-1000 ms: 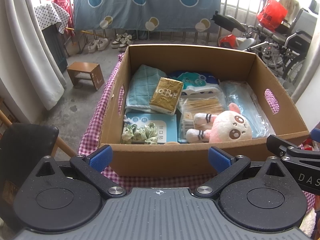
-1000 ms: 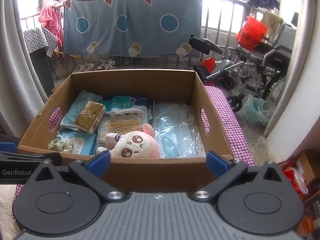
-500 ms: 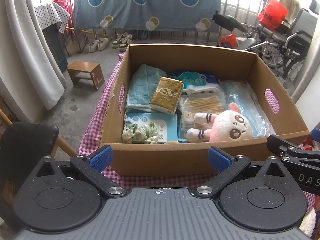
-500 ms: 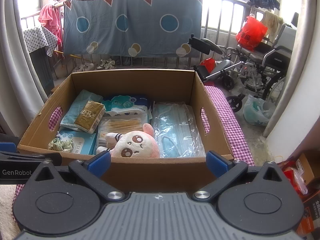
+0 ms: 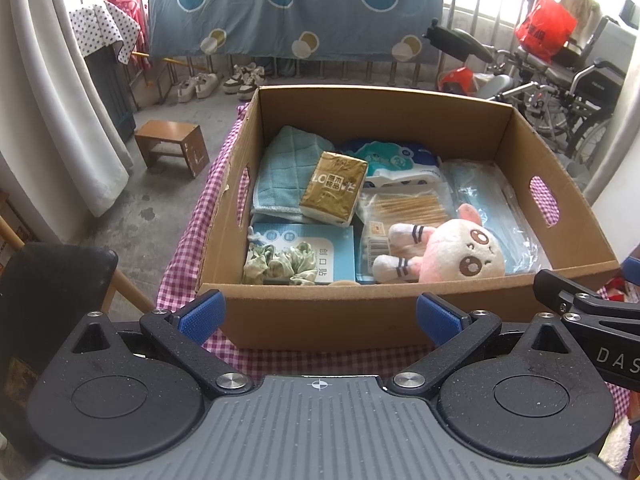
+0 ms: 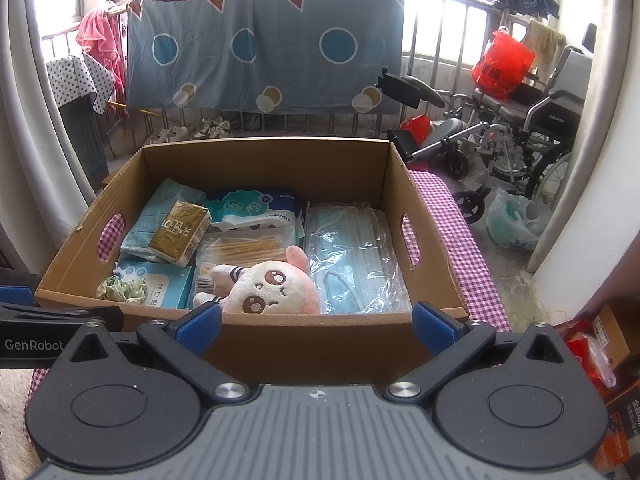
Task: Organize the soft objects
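A cardboard box [image 5: 320,312] [image 6: 280,160] stands on a checked cloth. Inside lie a pink and white plush toy [image 5: 452,254] [image 6: 272,290], a green scrunchie [image 5: 276,266] [image 6: 120,289], a folded teal towel [image 5: 280,172] [image 6: 156,216], a brown tissue pack [image 5: 334,188] [image 6: 180,232], a white and blue tissue pack [image 5: 394,160] [image 6: 252,210], bagged cotton swabs [image 5: 404,210], a blue plaster box [image 5: 316,250] and bagged face masks [image 6: 352,256]. My left gripper [image 5: 318,314] is open and empty at the box's near wall. My right gripper [image 6: 316,324] is open and empty there too.
The box sits on a pink checked tablecloth [image 6: 456,232]. A wooden stool [image 5: 172,144] stands on the floor to the left. Wheelchairs [image 6: 508,128] stand at the right by the window bars. A blue sheet [image 6: 260,44] hangs behind. Curtains [image 5: 60,80] hang left.
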A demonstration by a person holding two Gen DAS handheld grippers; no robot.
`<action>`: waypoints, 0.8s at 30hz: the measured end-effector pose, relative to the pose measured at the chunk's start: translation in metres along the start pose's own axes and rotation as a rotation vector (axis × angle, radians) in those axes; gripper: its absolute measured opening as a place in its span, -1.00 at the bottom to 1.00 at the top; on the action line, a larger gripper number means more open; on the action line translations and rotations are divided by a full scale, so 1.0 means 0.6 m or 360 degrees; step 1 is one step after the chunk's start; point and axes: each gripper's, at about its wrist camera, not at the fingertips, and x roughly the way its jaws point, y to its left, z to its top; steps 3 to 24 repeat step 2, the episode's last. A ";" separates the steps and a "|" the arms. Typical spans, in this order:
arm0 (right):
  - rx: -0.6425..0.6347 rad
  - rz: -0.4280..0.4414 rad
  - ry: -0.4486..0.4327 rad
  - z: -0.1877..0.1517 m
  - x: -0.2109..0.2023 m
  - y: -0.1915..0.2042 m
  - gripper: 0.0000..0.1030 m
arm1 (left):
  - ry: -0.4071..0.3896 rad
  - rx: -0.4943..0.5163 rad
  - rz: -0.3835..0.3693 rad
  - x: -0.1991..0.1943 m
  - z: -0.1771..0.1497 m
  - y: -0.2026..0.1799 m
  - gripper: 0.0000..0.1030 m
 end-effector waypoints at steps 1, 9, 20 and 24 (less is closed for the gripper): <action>-0.0001 0.0000 0.0001 0.000 0.000 0.000 1.00 | 0.0000 -0.0002 0.0000 0.000 -0.001 0.000 0.98; 0.0001 0.0001 0.0000 0.000 0.000 0.000 1.00 | 0.0001 -0.0003 0.0001 -0.001 -0.001 -0.001 0.98; 0.0001 0.0001 0.0000 0.000 0.000 0.000 1.00 | 0.0001 -0.0003 0.0001 -0.001 -0.001 -0.001 0.98; 0.0001 0.0001 0.0000 0.000 0.000 0.000 1.00 | 0.0001 -0.0003 0.0001 -0.001 -0.001 -0.001 0.98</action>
